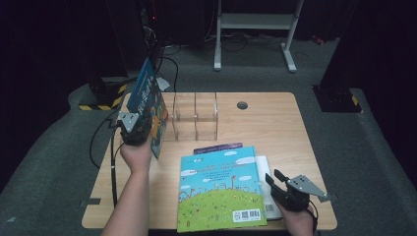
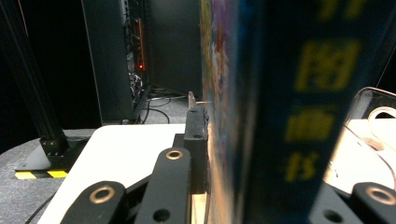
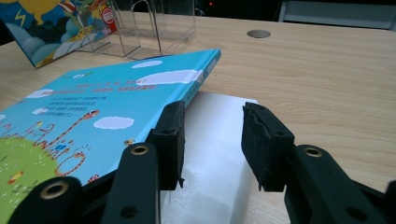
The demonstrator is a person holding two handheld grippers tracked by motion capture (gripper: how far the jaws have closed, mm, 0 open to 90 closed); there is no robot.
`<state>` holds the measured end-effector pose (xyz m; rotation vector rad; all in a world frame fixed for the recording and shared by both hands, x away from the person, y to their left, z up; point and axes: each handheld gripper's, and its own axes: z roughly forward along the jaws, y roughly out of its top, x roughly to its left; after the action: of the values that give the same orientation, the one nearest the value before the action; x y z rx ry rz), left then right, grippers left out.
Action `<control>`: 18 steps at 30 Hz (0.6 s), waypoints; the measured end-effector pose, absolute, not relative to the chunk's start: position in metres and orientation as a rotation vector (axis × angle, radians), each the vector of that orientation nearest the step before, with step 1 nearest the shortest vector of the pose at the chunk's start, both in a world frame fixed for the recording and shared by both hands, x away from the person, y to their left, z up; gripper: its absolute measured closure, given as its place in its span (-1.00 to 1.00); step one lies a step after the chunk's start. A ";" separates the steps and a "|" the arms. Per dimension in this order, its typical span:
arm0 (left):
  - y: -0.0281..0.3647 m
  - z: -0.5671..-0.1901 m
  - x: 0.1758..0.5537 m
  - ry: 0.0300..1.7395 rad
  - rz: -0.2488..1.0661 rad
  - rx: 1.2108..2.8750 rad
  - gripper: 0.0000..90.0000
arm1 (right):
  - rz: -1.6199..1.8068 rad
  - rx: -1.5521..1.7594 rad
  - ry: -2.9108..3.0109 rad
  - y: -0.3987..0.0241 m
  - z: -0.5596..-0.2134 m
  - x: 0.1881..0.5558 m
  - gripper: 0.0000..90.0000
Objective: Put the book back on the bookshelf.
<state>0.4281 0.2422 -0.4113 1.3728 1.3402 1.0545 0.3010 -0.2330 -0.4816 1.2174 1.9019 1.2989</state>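
**Left gripper stands a book up beside the clear rack; right one waits by the stack**

Left gripper [image 1: 132,129] pinches a blue-covered book [image 1: 147,105] by its lower edge and holds it upright, tilted a bit, at the table's [image 1: 275,123] far-left corner, just left of the clear divider rack [image 1: 195,116]. In the left gripper view the book [image 2: 289,112] sits between the jaws, the near jaw flat against the cover. The step looks like filing: book lifted, not yet in a slot. Next move likely calls for carrying it right and lining its edge up with an open compartment, then lowering it straight so it doesn't knock the thin dividers.

Right gripper [image 1: 278,184] is spread, holding nothing, parked at the right edge of the picture book [image 1: 221,189] lying flat near the front edge. From its own view the jaws straddle a white sheet [image 3: 215,140] under that book, left jaw just beside the cover edge.

Hard to tell: the held book's title is blurred; whether its bottom corner touches the table; what the dark purple strip [image 1: 217,146] behind the flat book is. The rack's walls are barely visible.
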 end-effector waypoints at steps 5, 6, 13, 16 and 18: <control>0.243 -0.412 0.427 1.334 1.032 1.378 0.52 | 1.301 1.216 1.902 -0.232 -0.482 0.301 0.31; 0.243 -0.412 0.426 1.334 1.028 1.380 0.49 | 1.300 1.216 1.904 -0.232 -0.482 0.301 0.31; 0.243 -0.412 0.423 1.315 0.993 1.403 0.31 | 1.296 1.214 1.912 -0.230 -0.483 0.301 0.31; 0.242 -0.412 0.420 1.310 0.973 1.403 0.23 | 1.297 1.216 1.918 -0.229 -0.483 0.302 0.30; 0.242 -0.412 0.417 1.312 0.978 1.408 0.16 | 1.298 1.218 1.923 -0.229 -0.484 0.302 0.30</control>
<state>0.4175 0.2424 -0.4125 1.4076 1.3123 0.9779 0.3020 -0.2291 -0.4839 1.2179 1.9227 1.2984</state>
